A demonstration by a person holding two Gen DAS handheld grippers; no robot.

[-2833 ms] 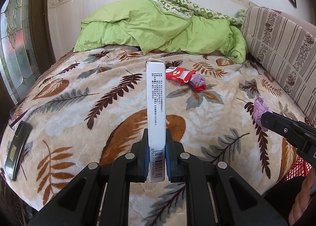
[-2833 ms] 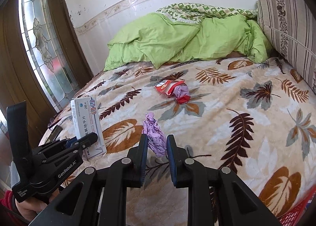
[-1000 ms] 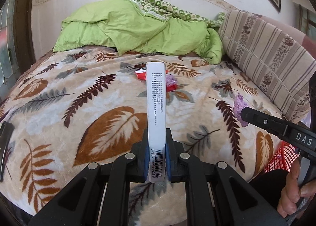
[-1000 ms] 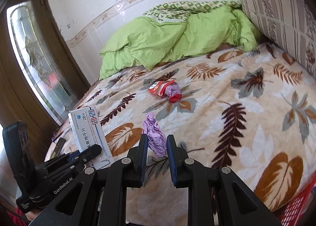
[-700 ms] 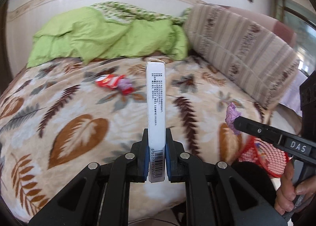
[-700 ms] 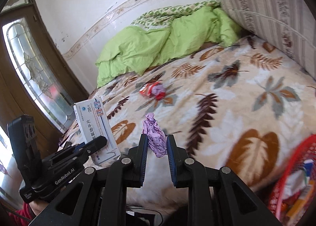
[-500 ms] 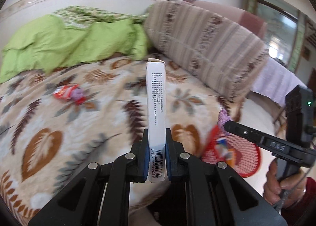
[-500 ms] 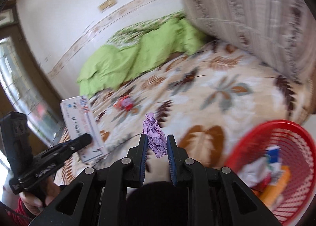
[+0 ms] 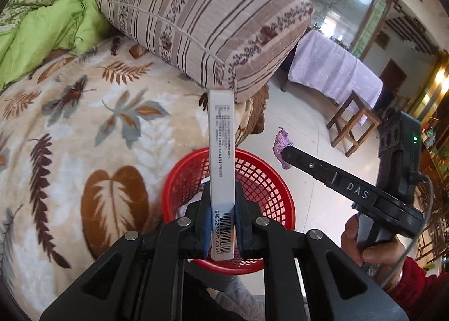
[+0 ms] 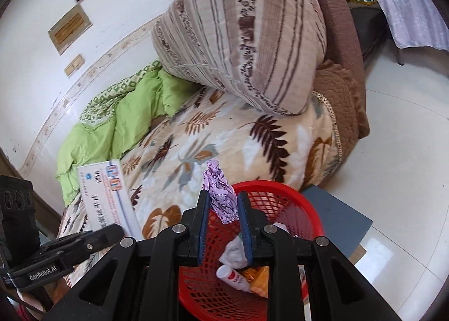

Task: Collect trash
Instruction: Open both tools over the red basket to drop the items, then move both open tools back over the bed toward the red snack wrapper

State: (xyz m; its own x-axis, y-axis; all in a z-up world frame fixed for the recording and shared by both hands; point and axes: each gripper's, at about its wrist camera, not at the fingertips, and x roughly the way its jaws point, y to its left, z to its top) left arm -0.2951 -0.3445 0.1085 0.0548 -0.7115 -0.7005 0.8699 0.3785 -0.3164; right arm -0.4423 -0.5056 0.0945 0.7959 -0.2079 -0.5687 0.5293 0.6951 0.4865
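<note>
2 grippers over the red basket (image 9: 269,189): left gripper (image 9: 221,225) clamps the white box (image 9: 221,152), right gripper (image 10: 223,225) clamps purple paper (image 10: 220,194).

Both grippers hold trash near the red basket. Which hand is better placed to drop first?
Probably left: its white box sits directly over the red basket. The right gripper's purple wrapper hangs at the rim.

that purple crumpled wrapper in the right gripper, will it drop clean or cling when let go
The purple wrapper looks thin and crumpled, so probably very light; it may flutter rather than fall straight. Its creased folds could snag briefly on the right gripper pads. The red basket sits just beneath.
</note>
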